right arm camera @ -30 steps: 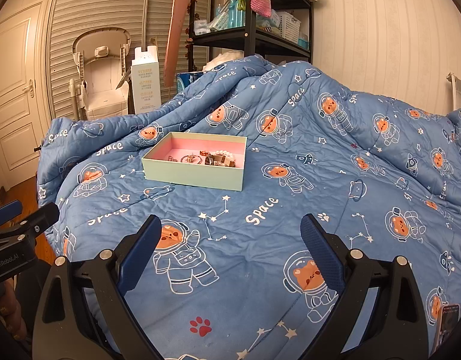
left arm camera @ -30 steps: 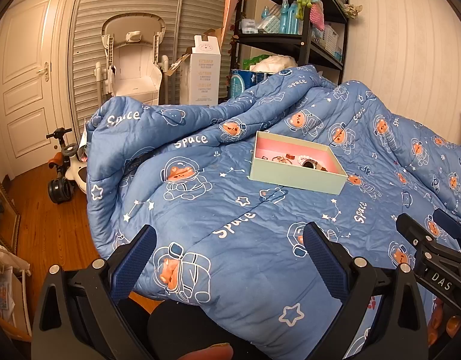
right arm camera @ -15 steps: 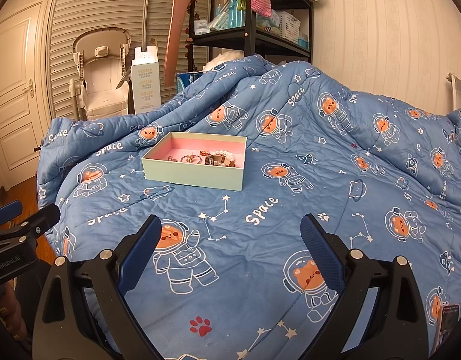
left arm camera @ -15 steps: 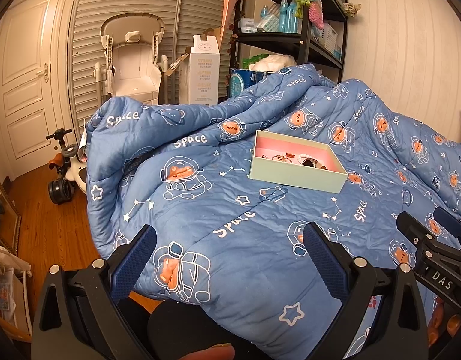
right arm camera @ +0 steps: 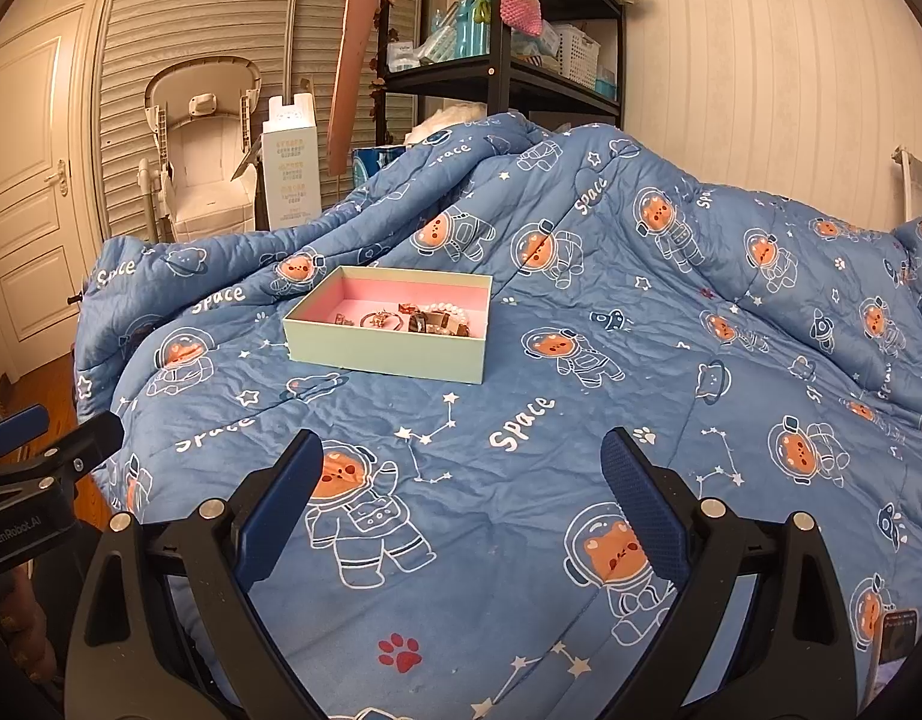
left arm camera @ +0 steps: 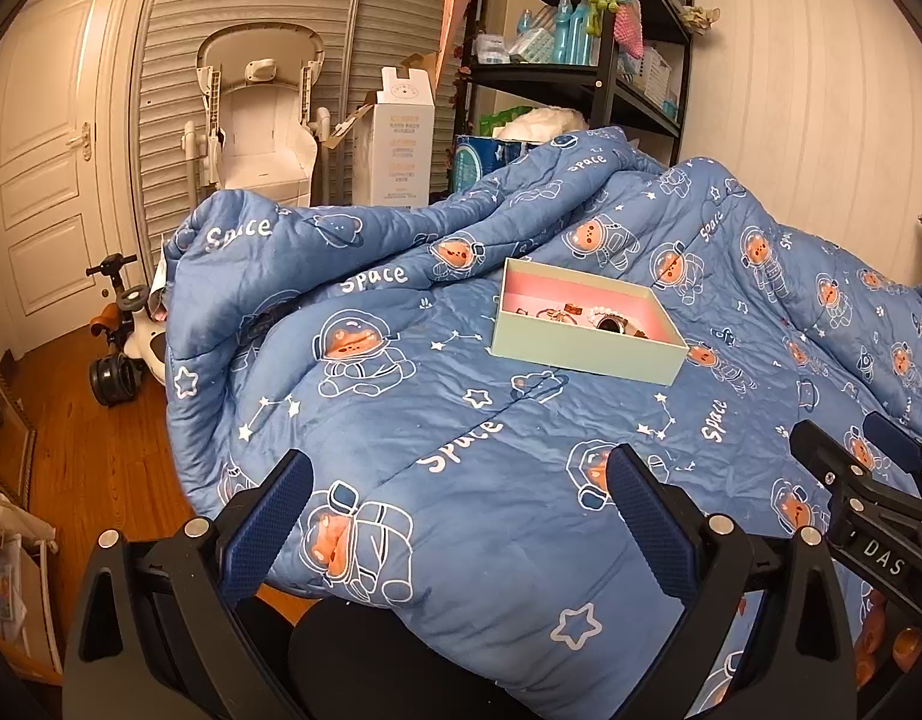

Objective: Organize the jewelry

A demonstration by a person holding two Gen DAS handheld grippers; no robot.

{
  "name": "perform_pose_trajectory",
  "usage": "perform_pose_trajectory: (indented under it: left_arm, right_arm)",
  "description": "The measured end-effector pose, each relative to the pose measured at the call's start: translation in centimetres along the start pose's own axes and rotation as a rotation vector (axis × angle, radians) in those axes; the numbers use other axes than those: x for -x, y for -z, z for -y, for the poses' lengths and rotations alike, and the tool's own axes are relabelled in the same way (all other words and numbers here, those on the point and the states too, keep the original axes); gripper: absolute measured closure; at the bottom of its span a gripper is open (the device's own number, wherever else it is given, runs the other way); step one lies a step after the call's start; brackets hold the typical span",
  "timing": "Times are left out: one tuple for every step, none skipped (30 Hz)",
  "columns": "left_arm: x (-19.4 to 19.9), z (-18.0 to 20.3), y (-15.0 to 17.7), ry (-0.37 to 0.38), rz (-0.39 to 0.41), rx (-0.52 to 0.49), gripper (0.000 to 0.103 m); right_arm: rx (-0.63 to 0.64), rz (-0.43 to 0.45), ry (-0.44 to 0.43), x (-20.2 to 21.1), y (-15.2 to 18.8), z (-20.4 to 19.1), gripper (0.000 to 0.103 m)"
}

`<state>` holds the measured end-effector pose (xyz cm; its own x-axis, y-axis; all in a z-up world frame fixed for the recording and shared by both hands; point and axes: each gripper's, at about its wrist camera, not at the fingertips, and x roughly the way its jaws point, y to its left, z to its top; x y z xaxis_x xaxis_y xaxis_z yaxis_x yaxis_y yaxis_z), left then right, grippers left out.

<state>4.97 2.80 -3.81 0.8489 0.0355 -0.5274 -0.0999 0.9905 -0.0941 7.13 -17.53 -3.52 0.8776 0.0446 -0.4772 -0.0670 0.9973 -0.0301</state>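
Staying parted, both grippers [left arm camera: 455, 510] [right arm camera: 461, 492], box [right arm camera: 395, 348] unmoved

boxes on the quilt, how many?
1. The green box with pink lining sits open on the blue quilt, ahead of both claws, jewelry inside. Folds in the quilt could hide others.

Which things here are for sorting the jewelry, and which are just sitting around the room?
For the job:
- mint-green box with a pink inside
- jewelry heaped in it
- left claw, open
- right claw, open

Just lying about:
- space-bear quilt, which the box sits on
- black shelf
- tall white carton
- baby chair
- ride-on toy
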Motion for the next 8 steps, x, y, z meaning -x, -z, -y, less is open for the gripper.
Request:
perform_pose_trajectory:
  left_arm:
    - [0.00, 0.10, 0.02, 0.002, -0.001, -0.005, 0.007]
    - [0.05, 0.14, 0.02, 0.006, 0.002, -0.007, 0.007]
    - [0.08, 0.23, -0.02, 0.007, 0.004, -0.009, 0.007]
    - [0.10, 0.26, -0.03, 0.006, 0.004, -0.012, 0.007]
    - [0.09, 0.29, -0.04, 0.003, 0.004, -0.013, 0.007]
    - [0.08, 0.30, -0.04, 0.002, 0.003, -0.014, 0.007]
    - [0.06, 0.25, -0.04, 0.001, 0.002, -0.013, 0.007]
    - [0.06, 0.20, -0.03, 0.000, 0.002, -0.011, 0.007]
  right_arm:
    - [0.001, 0.002, 0.000, 0.07, -0.02, -0.02, 0.011]
    - [0.003, 0.004, 0.001, 0.12, -0.03, -0.03, 0.011]
    - [0.005, 0.006, 0.002, 0.22, -0.06, -0.09, 0.011]
    - [0.006, 0.006, 0.002, 0.25, -0.07, -0.09, 0.011]
    - [0.008, 0.006, 0.002, 0.27, -0.07, -0.10, 0.011]
    - [0.008, 0.005, 0.003, 0.26, -0.09, -0.10, 0.011]
    - [0.007, 0.005, 0.003, 0.26, -0.09, -0.08, 0.011]
    - [0.007, 0.005, 0.003, 0.26, -0.09, -0.08, 0.011]
